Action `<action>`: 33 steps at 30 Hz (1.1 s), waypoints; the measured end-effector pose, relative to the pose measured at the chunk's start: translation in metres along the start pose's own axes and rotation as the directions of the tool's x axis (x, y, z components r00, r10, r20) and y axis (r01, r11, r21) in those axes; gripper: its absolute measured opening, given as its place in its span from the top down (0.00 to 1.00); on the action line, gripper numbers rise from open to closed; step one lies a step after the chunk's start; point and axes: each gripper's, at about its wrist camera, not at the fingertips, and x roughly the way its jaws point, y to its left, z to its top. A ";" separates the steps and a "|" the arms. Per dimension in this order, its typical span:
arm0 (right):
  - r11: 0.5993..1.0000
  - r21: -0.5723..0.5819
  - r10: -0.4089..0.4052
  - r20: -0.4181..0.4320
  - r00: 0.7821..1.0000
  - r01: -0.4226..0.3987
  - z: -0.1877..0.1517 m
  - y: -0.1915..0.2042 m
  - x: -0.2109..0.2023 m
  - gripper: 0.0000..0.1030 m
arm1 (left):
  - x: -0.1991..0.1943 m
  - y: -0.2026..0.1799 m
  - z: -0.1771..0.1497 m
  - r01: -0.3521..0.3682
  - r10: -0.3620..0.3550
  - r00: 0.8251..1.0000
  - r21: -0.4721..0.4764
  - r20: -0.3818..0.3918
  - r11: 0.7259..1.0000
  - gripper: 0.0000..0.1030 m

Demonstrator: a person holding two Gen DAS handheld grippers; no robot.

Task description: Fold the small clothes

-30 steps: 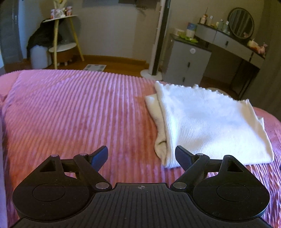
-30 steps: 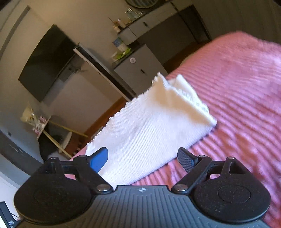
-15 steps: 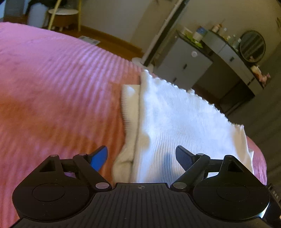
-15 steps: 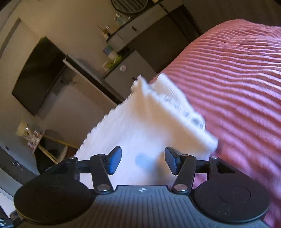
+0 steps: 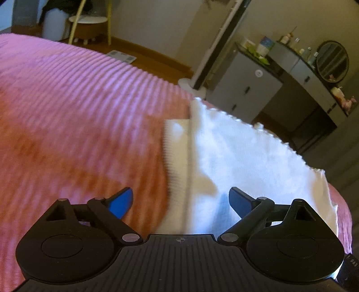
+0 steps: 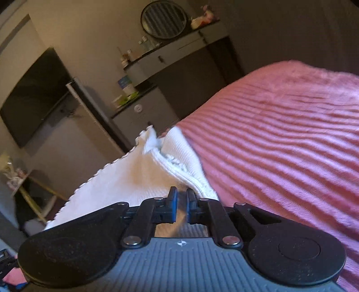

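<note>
A white knitted garment (image 5: 246,157), folded, with a scalloped far edge, lies on the pink ribbed bedspread (image 5: 78,112). In the left wrist view my left gripper (image 5: 179,194) sits low over its near left fold. Its jaws are opening and straddle the folded edge, and the blue pads (image 5: 121,201) do not press on the cloth. In the right wrist view my right gripper (image 6: 181,191) is shut on the near edge of the garment (image 6: 125,179), with the cloth bunched up in front of the pads. The bedspread (image 6: 280,134) stretches off to the right.
Beyond the bed's far edge stand a grey cabinet (image 5: 242,89), a dressing table with a round mirror (image 5: 332,61), a white pole on a round base (image 5: 215,51) and a small side table (image 5: 87,20). A dark screen (image 6: 33,96) hangs on the wall.
Both grippers came down and in to the garment's near edge. The right jaws went from wide open to shut on the cloth. The left gripper stayed open.
</note>
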 end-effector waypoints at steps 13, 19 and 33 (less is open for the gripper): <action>0.938 -0.315 0.160 0.022 0.987 -0.145 -0.026 0.076 -0.023 0.67 | 0.002 0.012 -0.001 0.164 -0.171 0.981 -0.083 -0.088 0.983 0.18; 0.877 -0.403 0.240 -0.104 0.965 -0.261 -0.051 0.099 -0.010 0.70 | 0.016 0.000 0.001 0.153 -0.158 0.983 -0.058 -0.090 0.986 0.21; 0.857 -0.461 0.190 -0.132 0.973 -0.230 -0.065 0.107 -0.004 0.70 | 0.018 -0.009 0.003 0.122 -0.121 0.985 -0.002 -0.126 0.993 0.42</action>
